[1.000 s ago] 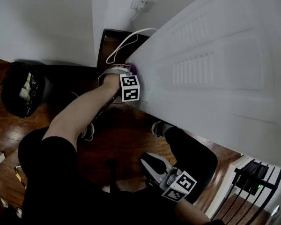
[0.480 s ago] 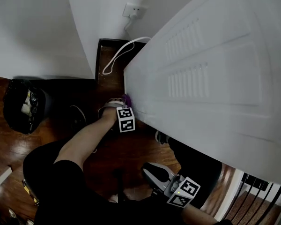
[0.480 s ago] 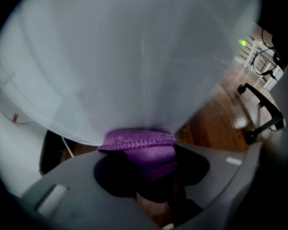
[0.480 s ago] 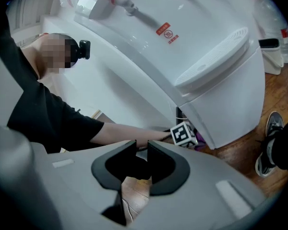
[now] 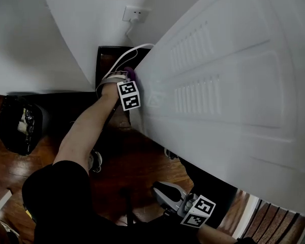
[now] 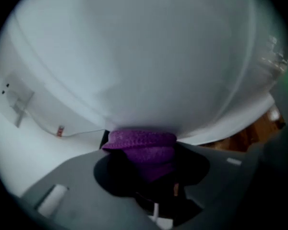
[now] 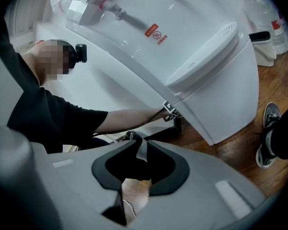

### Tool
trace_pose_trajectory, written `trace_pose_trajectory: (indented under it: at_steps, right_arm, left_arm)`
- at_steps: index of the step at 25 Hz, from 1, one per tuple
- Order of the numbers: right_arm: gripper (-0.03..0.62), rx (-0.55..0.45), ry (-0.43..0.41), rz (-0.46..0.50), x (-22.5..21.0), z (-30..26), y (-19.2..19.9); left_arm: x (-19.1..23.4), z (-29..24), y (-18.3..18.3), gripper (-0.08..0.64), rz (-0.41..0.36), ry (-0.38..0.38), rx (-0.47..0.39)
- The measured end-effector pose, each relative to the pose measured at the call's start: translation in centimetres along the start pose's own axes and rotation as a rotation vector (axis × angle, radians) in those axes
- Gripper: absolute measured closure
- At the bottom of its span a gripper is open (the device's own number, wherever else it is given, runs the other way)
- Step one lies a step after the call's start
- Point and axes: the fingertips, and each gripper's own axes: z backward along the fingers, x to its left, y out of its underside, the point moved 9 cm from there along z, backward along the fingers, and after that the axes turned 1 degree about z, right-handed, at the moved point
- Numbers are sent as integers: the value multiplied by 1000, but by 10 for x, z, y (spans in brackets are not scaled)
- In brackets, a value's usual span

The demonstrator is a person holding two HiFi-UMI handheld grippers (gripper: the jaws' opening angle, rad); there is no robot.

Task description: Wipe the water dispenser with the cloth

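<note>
The white water dispenser point(image 5: 229, 85) fills the right of the head view, its vented panel facing me. My left gripper point(image 5: 126, 78) is shut on a purple cloth point(image 5: 131, 73) and presses it against the dispenser's left corner edge. In the left gripper view the bunched cloth point(image 6: 143, 146) lies flat against the white casing point(image 6: 149, 56). My right gripper point(image 5: 163, 188) hangs low by my legs, away from the dispenser point(image 7: 206, 66). Its jaws have just been closing and stand a narrow gap apart point(image 7: 138, 145) with nothing between them.
A black lined bin point(image 5: 18, 123) stands on the dark wooden floor at the left. A wall socket point(image 5: 133, 13) feeds a white cable point(image 5: 123, 60) looping behind the dispenser. Water bottles point(image 7: 266, 13) stand beyond it, and a black rack point(image 5: 274, 222) sits at the lower right.
The left gripper slid the cloth down the dispenser's corner edge towards me, then back up to near where it started. The right gripper stayed low by my legs.
</note>
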Motion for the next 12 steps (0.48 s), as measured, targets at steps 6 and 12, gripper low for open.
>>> trace_pose_trajectory:
  at_steps: [6,12]
  right_arm:
    - [526,41,7,-34,11,12,8]
    - [560,28,-35,-12,6,17,-2]
  left_arm:
    - [-13,-38,18,347,17,51,4]
    - [-81,-60,36,347,17,141,35]
